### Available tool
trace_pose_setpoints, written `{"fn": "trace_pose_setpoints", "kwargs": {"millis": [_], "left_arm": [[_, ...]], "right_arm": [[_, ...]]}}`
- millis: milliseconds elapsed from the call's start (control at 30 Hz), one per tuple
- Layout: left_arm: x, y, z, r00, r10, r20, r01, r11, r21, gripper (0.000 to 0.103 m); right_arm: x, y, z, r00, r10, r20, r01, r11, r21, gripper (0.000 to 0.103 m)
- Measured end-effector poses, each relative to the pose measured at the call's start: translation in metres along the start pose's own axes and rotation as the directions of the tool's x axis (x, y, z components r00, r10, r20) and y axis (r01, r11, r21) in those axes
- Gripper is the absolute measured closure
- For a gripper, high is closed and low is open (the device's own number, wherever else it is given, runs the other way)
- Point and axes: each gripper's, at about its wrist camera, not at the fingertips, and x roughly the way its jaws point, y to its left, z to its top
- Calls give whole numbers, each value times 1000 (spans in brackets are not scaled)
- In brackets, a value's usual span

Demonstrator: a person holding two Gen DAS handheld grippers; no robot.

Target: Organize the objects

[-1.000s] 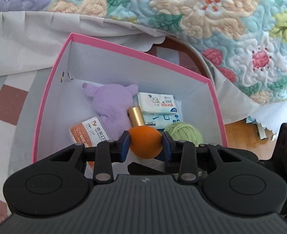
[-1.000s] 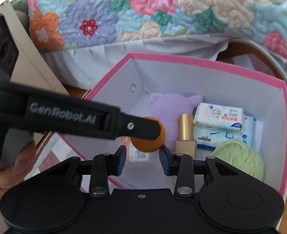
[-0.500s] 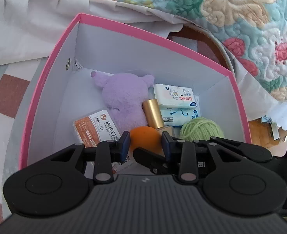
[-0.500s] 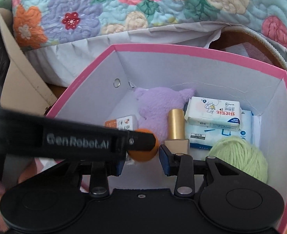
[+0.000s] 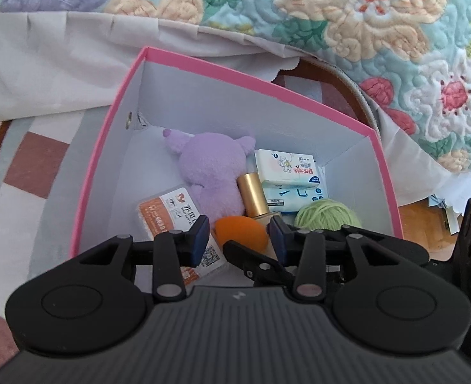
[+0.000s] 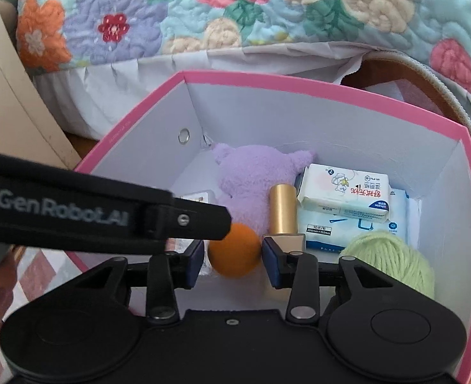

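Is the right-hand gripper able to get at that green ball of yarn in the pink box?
Probably yes. The green yarn lies uncovered in the pink box, just beside the right gripper, whose opening jaws flank the loose orange ball.

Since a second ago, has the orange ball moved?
Yes. The orange ball has dropped between the opening left gripper's jaws onto the pink box's floor, beside the gold bottle.

One pink box (image 6: 331,89) holds seven things — one purple plush toy (image 6: 254,185), one gold-capped bottle (image 6: 281,208), one orange ball (image 6: 235,252), one green yarn ball (image 6: 392,259), two tissue packs (image 6: 344,192) stacked, one orange-labelled packet (image 5: 168,208).
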Motion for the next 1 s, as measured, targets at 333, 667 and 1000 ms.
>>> {"fn": "trace_pose_setpoints", "kwargs": {"millis": [333, 667, 1000], "left_arm": [[-37, 5, -12, 999, 33, -13, -33, 999, -23, 58], [-79, -9, -23, 991, 118, -62, -112, 990, 89, 51], [-143, -28, -31, 987, 159, -24, -155, 979, 134, 43]], "right_arm": [[-45, 2, -11, 999, 1, 43, -3, 999, 52, 42], [-94, 18, -13, 997, -65, 33, 63, 997, 53, 38], [-154, 39, -13, 996, -78, 50, 74, 995, 67, 32]]}}
